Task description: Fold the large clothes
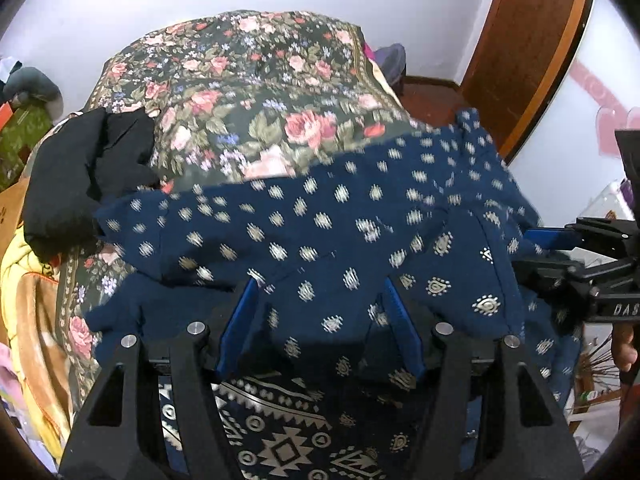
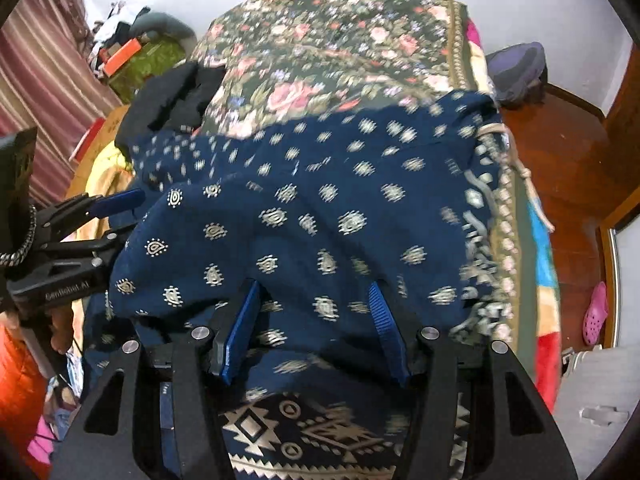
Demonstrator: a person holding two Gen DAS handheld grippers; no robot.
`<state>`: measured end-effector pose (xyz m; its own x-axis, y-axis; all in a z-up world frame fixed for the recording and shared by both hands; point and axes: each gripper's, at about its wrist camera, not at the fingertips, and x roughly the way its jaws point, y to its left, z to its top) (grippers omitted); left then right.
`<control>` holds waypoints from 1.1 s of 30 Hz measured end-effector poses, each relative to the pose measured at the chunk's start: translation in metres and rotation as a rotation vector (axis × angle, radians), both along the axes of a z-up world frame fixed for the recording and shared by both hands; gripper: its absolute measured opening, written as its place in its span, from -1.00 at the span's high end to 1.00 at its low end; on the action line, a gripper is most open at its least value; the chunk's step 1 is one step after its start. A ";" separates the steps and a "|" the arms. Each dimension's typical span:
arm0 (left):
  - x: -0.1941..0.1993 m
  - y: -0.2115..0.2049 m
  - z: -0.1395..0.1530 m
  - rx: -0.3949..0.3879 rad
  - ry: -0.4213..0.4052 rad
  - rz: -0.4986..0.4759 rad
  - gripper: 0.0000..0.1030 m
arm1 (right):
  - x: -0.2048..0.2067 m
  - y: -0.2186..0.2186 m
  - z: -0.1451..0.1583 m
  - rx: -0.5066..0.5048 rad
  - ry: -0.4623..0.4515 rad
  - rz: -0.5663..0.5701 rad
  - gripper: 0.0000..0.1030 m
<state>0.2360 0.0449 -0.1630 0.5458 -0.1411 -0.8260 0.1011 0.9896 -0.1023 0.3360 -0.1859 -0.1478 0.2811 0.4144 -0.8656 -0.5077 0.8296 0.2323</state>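
Note:
A large navy garment (image 1: 328,216) with cream paisley dots and a patterned border lies loosely folded across the near end of the bed, also shown in the right wrist view (image 2: 320,200). My left gripper (image 1: 320,288) hovers over its near edge, jaws open, and the cloth passes under and between the blue pads (image 1: 240,320) without being pinched. My right gripper (image 2: 314,288) stands open the same way over the cloth's right half. Each gripper shows at the edge of the other's view: right gripper (image 1: 536,252), left gripper (image 2: 124,218).
A floral bedspread (image 1: 248,92) covers the bed. A black garment (image 1: 84,168) lies at its left edge. Boxes and clutter (image 2: 132,52) stand left of the bed. A red-brown wood floor (image 2: 560,152) and a pink shoe (image 2: 596,312) are on the right.

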 end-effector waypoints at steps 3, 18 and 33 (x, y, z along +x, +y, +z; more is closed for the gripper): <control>-0.001 0.025 0.020 -0.016 -0.063 0.061 -0.23 | 0.003 -0.014 0.022 0.015 -0.087 -0.048 -0.02; -0.018 0.185 -0.041 -0.250 0.098 0.449 -0.23 | 0.045 -0.066 -0.008 -0.007 -0.034 -0.253 -0.02; 0.016 0.162 -0.080 -0.363 0.202 0.390 -0.24 | 0.076 -0.059 -0.044 0.095 0.117 -0.249 -0.05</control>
